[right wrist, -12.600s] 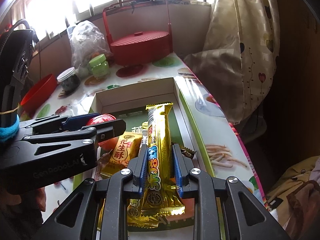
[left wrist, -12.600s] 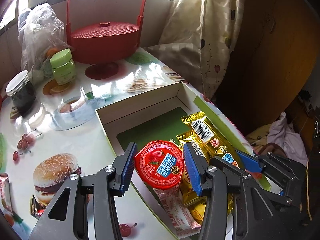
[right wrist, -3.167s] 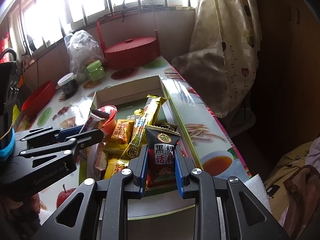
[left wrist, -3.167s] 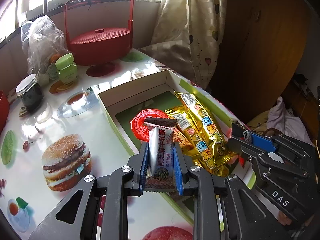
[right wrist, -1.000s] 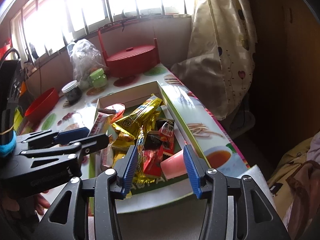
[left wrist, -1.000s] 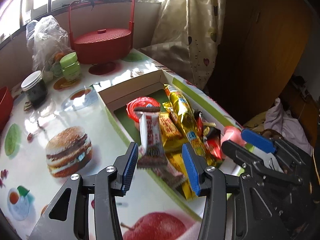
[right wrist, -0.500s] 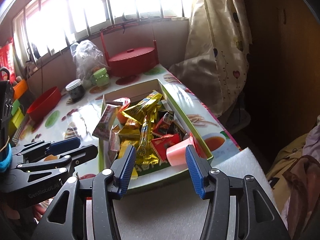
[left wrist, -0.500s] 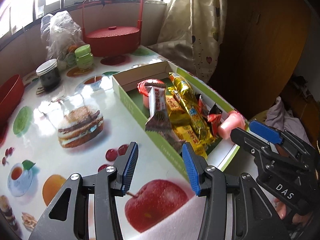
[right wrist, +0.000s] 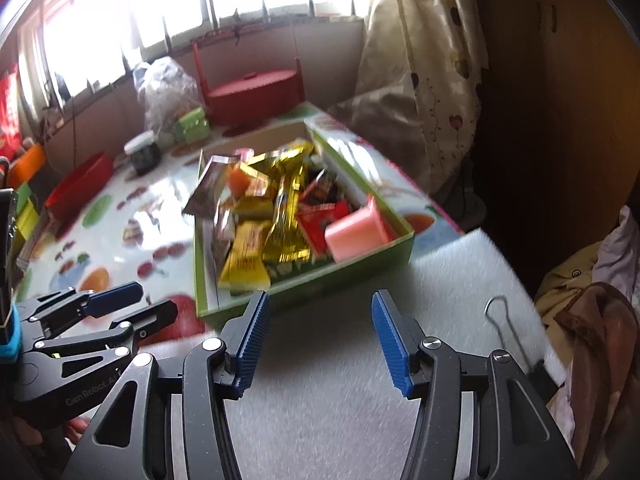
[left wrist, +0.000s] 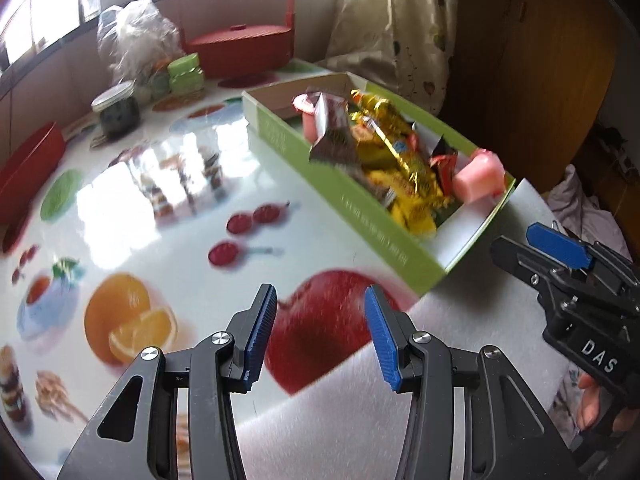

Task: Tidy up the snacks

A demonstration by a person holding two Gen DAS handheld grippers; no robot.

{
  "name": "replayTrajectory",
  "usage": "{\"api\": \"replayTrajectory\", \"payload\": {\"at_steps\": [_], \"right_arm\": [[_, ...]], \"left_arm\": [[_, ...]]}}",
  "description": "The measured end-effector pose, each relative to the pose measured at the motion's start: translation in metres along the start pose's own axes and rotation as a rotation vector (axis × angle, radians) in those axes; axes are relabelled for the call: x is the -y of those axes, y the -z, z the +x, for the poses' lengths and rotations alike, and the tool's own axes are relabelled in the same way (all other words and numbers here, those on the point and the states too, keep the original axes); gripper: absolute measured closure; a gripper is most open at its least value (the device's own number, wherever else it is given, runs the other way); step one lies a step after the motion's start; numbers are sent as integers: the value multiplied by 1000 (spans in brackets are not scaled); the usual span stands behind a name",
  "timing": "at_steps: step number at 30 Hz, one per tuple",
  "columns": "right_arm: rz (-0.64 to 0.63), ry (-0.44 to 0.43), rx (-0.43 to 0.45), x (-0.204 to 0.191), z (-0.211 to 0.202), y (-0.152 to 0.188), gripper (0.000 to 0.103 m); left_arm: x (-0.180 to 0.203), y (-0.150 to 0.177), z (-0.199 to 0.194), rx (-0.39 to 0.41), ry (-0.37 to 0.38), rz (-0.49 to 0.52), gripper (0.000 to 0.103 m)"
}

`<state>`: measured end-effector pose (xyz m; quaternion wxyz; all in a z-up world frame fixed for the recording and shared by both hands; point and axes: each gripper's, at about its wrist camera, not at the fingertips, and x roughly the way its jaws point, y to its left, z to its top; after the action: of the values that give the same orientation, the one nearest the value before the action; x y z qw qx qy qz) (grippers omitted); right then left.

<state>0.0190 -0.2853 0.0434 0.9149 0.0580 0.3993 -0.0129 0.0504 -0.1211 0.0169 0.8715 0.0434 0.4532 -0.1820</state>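
**Desk:** Where do the snacks sit?

**Operator:** On the fruit-print surface (left wrist: 168,184), heaped in the green box (right wrist: 304,280), one wrapper (left wrist: 332,136) overhanging its wall. My left hand-held gripper (left wrist: 318,330) and right hand-held gripper (right wrist: 320,340) both gape empty; I'd tuck that wrapper in gently.
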Motion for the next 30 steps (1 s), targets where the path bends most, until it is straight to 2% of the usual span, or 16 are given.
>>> {"api": "replayTrajectory", "payload": {"at_steps": [9,13,18,24,30], "right_arm": [[-23,39,-52,-8,11,21,47],[-44,71,-46,-13,13,23,46],[-36,72,-34,-12,13,25,45],[-32,78,-34,-13,13,25,45],[-32,78,-32,-12,13,25,45]], "left_arm": [[4,9,1,5,-29,7,56],[5,11,1,10,-42,5,56],[3,11,0,17,-32,-15,56],[9,12,2,19,-68,18,56],[9,13,1,23,-65,12,56]]}}
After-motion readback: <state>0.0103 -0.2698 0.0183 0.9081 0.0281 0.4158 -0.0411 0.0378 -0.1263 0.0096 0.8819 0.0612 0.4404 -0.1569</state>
